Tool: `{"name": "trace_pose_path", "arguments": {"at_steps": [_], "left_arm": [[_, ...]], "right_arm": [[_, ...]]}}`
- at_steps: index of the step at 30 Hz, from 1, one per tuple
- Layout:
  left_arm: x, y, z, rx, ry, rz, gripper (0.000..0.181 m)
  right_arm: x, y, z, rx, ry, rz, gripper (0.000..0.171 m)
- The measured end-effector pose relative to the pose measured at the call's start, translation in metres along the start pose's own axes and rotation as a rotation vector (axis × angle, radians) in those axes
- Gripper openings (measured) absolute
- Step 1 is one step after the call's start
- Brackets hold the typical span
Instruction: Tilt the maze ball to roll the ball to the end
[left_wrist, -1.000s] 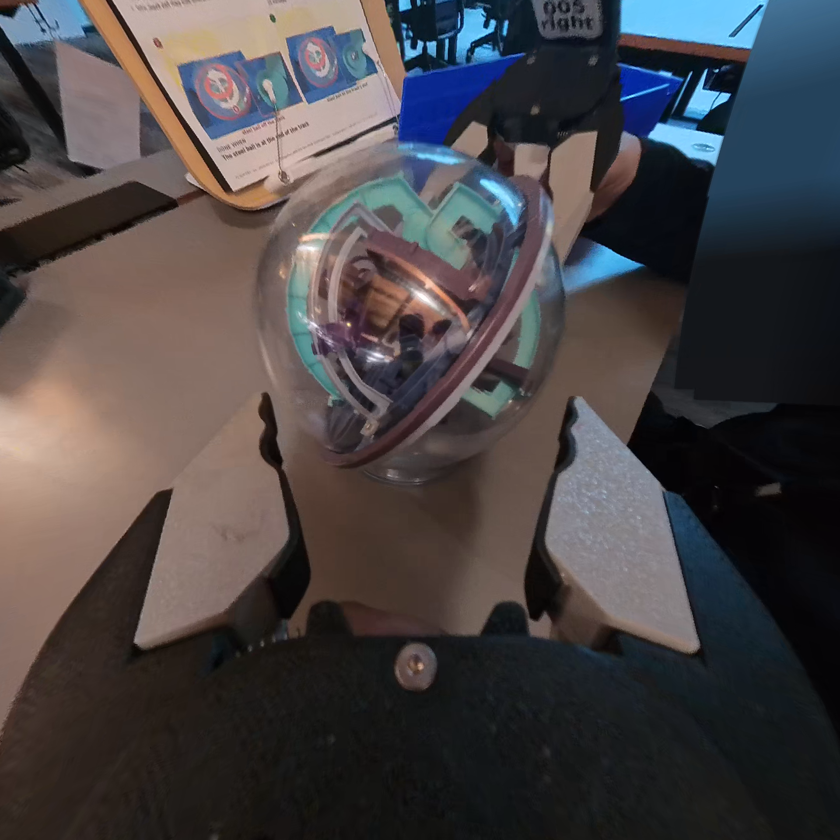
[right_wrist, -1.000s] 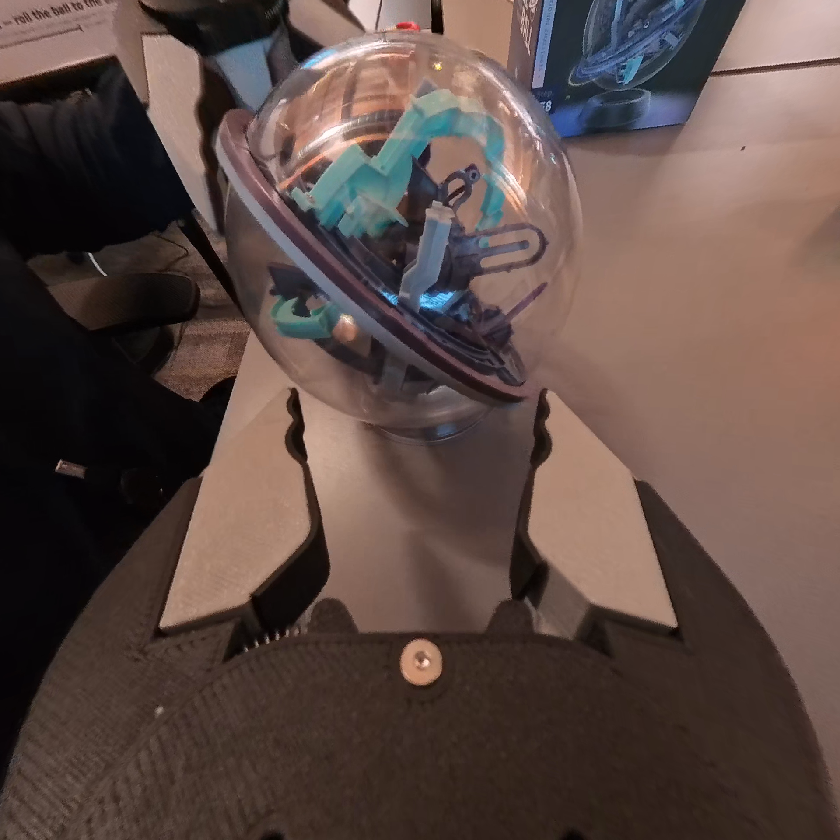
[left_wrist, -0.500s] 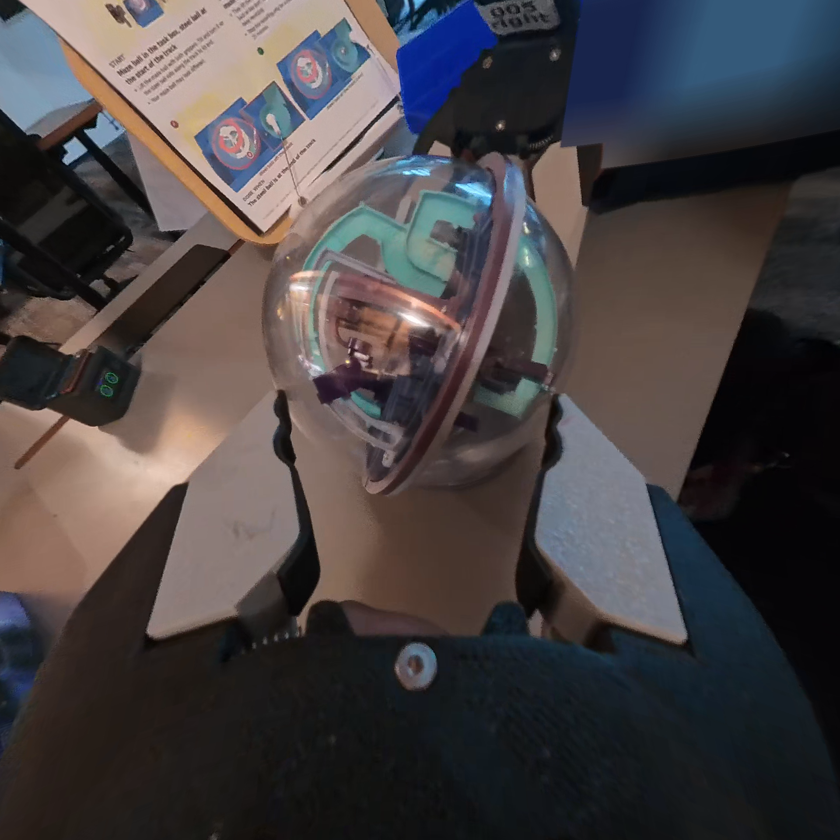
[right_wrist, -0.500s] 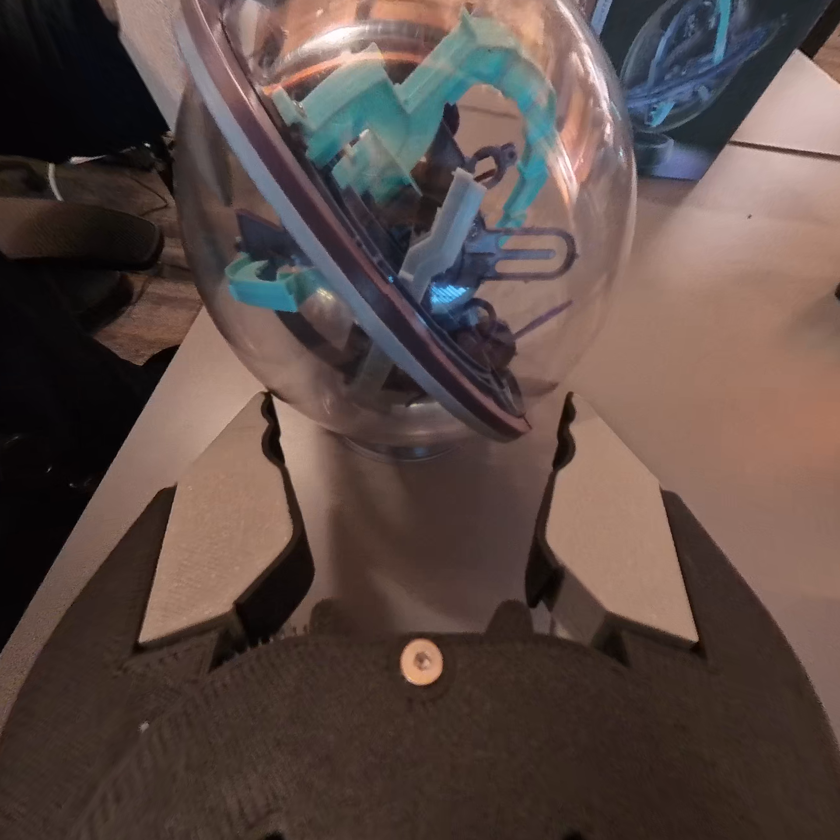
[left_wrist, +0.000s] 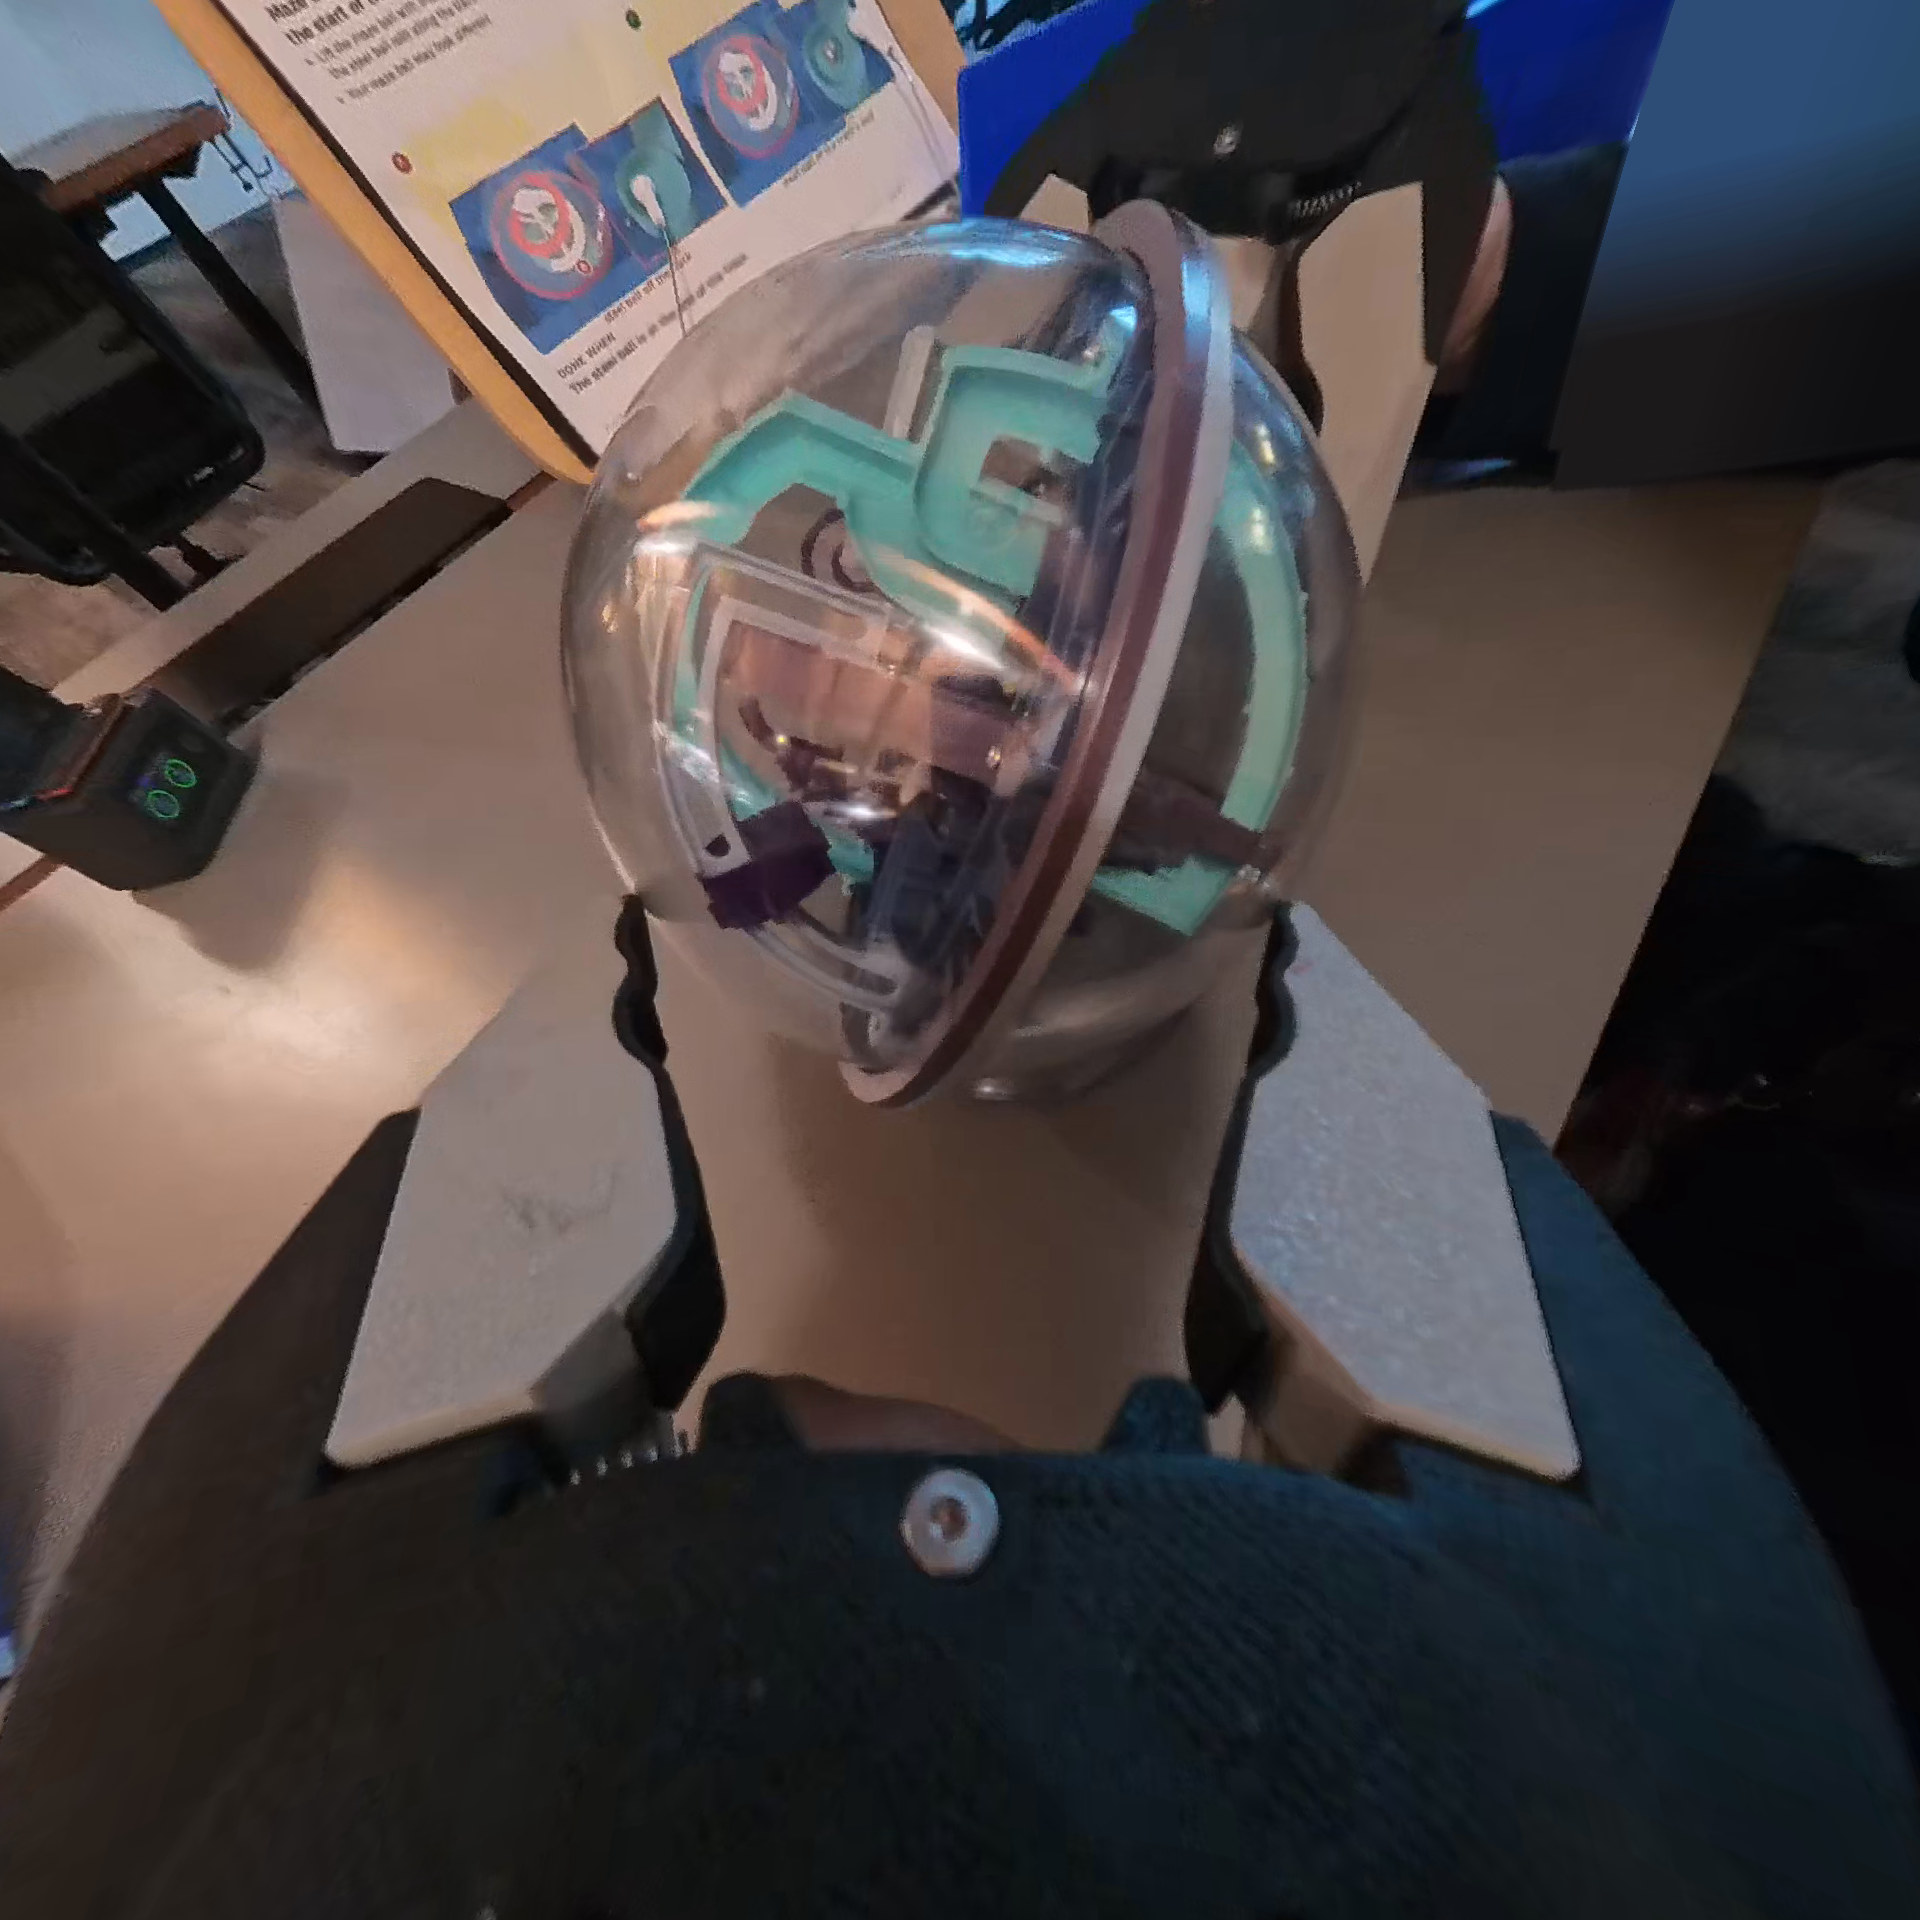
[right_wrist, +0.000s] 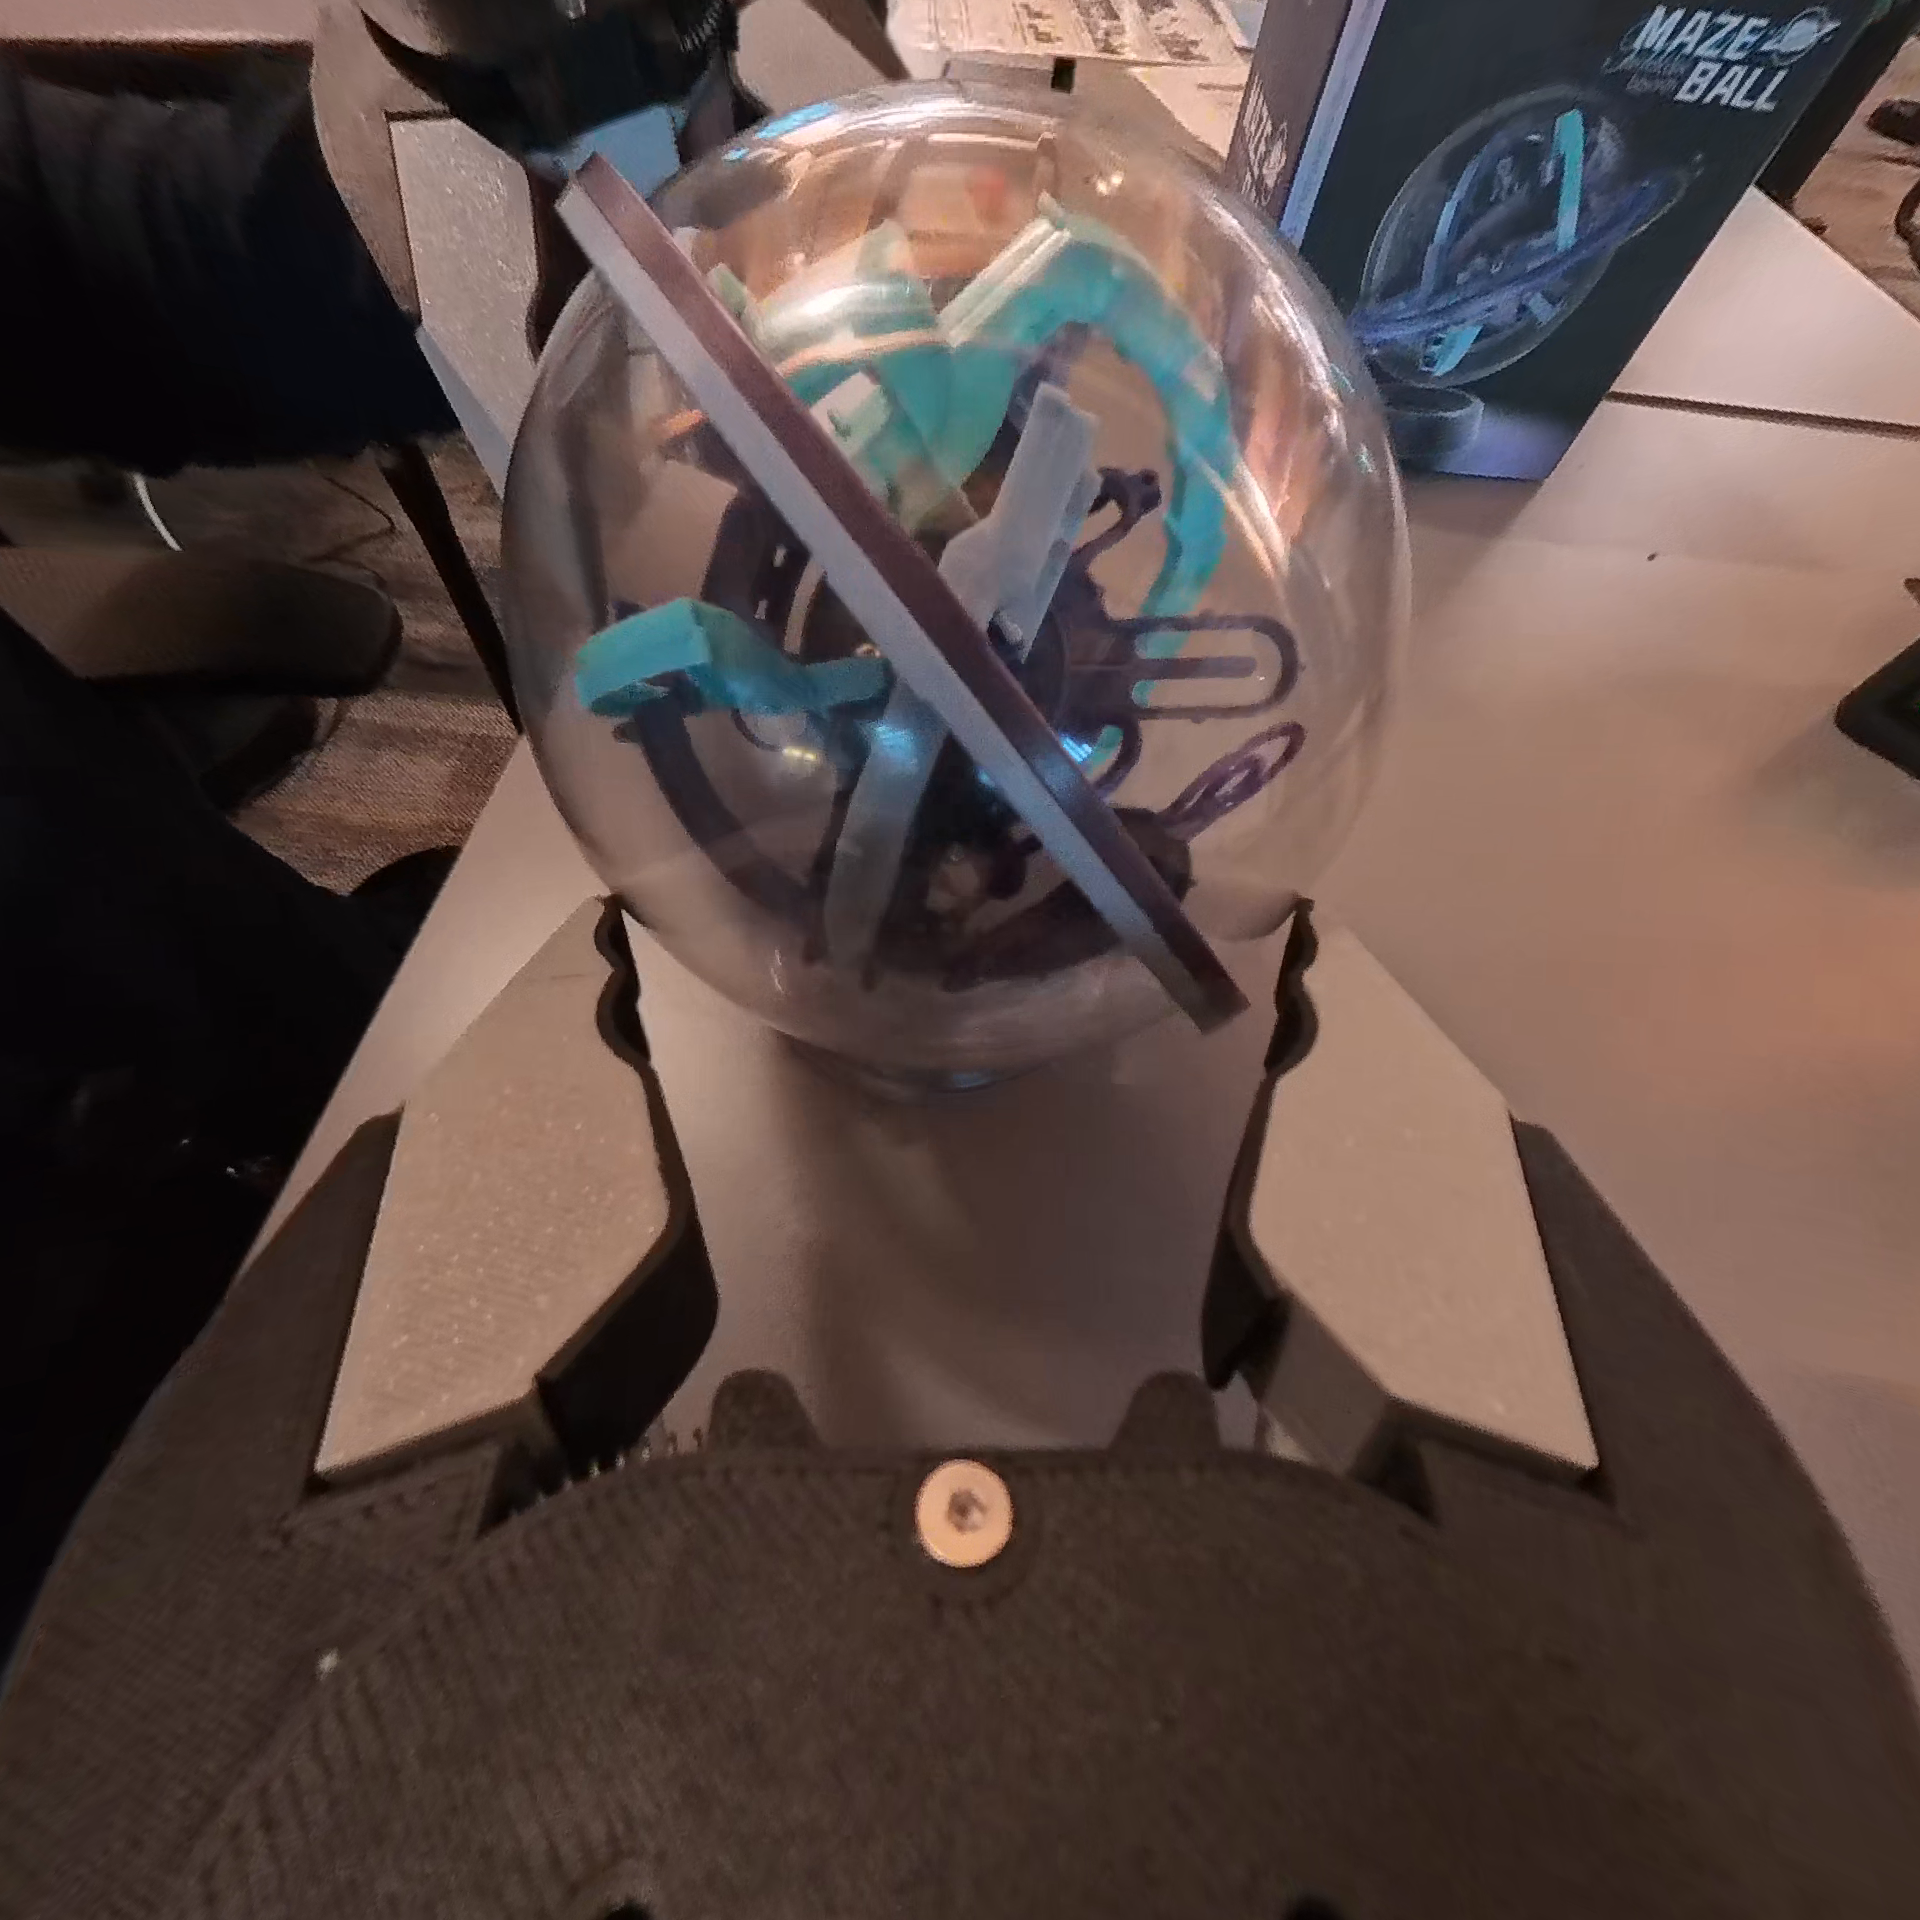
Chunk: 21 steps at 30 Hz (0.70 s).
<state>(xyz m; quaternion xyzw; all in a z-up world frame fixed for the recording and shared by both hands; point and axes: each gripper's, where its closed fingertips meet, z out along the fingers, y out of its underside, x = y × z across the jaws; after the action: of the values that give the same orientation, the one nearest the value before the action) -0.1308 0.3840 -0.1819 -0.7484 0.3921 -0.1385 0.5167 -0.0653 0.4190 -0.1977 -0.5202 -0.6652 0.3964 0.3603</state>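
Observation:
The maze ball (left_wrist: 966, 665) is a clear sphere with teal and purple tracks inside and a dark rim ring that stands steeply tilted. My left gripper (left_wrist: 956, 935) grips its lower sides with both fingertips. My right gripper (right_wrist: 956, 925) grips the maze ball (right_wrist: 956, 582) the same way from the opposite side. Each gripper shows behind the sphere in the other's view. A small shiny ball (right_wrist: 795, 753) seems to sit under a teal track piece. The sphere hangs just above the table (left_wrist: 416, 727).
An instruction sheet on a wooden board (left_wrist: 623, 156) leans at the back left. A black device with green lights (left_wrist: 156, 800) stands at the left. The dark product box (right_wrist: 1558, 208) stands at the back right. The table edge (right_wrist: 447, 883) and a dark sleeve are close by.
Both grippers moved in and now hold the sphere at its lower sides. The sphere has turned, and its rim ring stands steeper than a second ago.

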Motion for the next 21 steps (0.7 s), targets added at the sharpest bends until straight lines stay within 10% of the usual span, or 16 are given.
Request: {"name": "trace_pose_path", "arguments": {"at_steps": [21], "left_arm": [[0.002, 0.017, 0.024, 0.023, 0.037, -0.093, 0.115]], "right_arm": [[0.004, -0.017, -0.012, -0.005, 0.107, -0.027, 0.125]]}}
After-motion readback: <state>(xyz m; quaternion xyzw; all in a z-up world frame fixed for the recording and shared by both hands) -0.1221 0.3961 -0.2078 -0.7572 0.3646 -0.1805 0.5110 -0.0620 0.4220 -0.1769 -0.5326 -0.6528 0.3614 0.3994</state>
